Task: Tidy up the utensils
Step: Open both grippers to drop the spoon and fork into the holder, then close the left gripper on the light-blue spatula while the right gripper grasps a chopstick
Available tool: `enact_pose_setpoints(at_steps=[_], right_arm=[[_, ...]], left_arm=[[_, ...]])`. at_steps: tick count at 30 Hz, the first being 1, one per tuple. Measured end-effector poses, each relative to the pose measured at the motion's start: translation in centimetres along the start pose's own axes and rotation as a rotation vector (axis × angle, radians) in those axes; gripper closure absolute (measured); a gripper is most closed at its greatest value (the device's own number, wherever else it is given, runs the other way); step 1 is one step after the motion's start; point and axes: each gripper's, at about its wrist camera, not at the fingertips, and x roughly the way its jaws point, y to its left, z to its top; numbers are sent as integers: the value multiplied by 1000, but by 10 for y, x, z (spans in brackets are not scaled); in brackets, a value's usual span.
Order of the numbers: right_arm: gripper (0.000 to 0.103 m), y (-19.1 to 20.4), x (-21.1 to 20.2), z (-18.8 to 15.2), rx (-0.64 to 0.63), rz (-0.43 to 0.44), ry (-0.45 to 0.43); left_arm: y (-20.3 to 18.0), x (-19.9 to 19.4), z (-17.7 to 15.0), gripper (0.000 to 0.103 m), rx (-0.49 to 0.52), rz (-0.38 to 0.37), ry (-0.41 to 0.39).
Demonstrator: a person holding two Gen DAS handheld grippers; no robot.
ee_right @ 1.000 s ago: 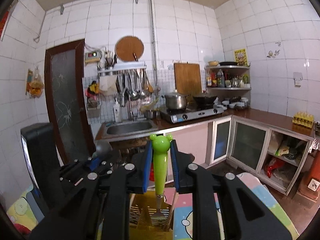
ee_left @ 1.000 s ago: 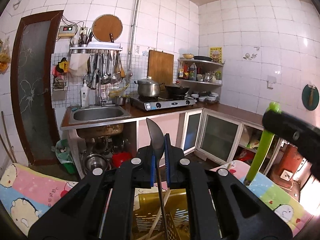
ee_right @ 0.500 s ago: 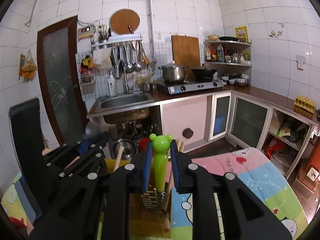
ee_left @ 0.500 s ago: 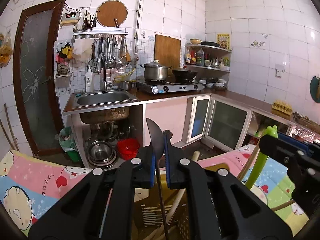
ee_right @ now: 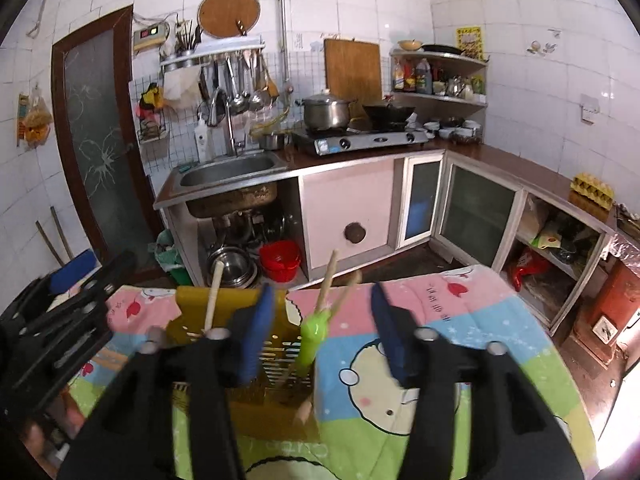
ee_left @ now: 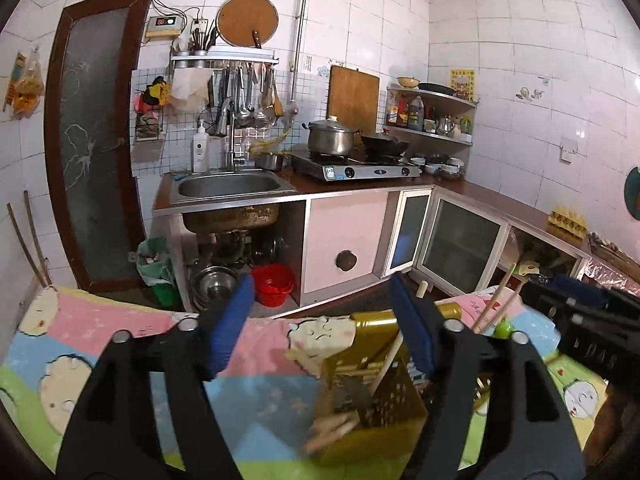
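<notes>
A yellow slotted utensil holder (ee_left: 374,396) stands on a cartoon-print cloth (ee_left: 120,332) and also shows in the right wrist view (ee_right: 236,300). It holds wooden-handled utensils (ee_right: 212,296) and chopsticks (ee_right: 326,280). A green frog-handled fork (ee_right: 314,338) stands in it. My left gripper (ee_left: 324,328) is open and empty, just above the holder's left side. My right gripper (ee_right: 322,328) is open and empty, with the green fork between its fingers but not gripped. The right gripper shows at the right edge of the left wrist view (ee_left: 592,328).
The cloth-covered table (ee_right: 460,320) ends at its far edge toward the kitchen floor. Beyond are a sink counter (ee_left: 228,188), a gas stove with a pot (ee_left: 332,140), cabinets (ee_left: 460,240) and a red bucket (ee_right: 280,260).
Both grippers have opened. The left let go of the dark spatula and the right let go of the green fork, which now stand in the holder. Both grippers lowered toward the table.
</notes>
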Motion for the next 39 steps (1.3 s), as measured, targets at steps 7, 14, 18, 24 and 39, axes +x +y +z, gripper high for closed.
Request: enact_pose_setpoints(at_steps=[7, 14, 18, 24, 39], right_arm=[[43, -16, -54, -36, 32, -51, 1], [43, -21, -49, -123, 58, -96, 139], [43, -17, -38, -165, 63, -99, 220], [43, -9, -30, -205, 56, -128, 289], [91, 11, -6, -223, 5, -74, 398]], left_arm=[[18, -55, -18, 5, -24, 11, 30], [24, -74, -75, 5, -50, 3, 181], [19, -72, -112, 5, -22, 31, 242], [17, -63, -157, 5, -2, 69, 337], [-6, -51, -196, 5, 74, 67, 459]])
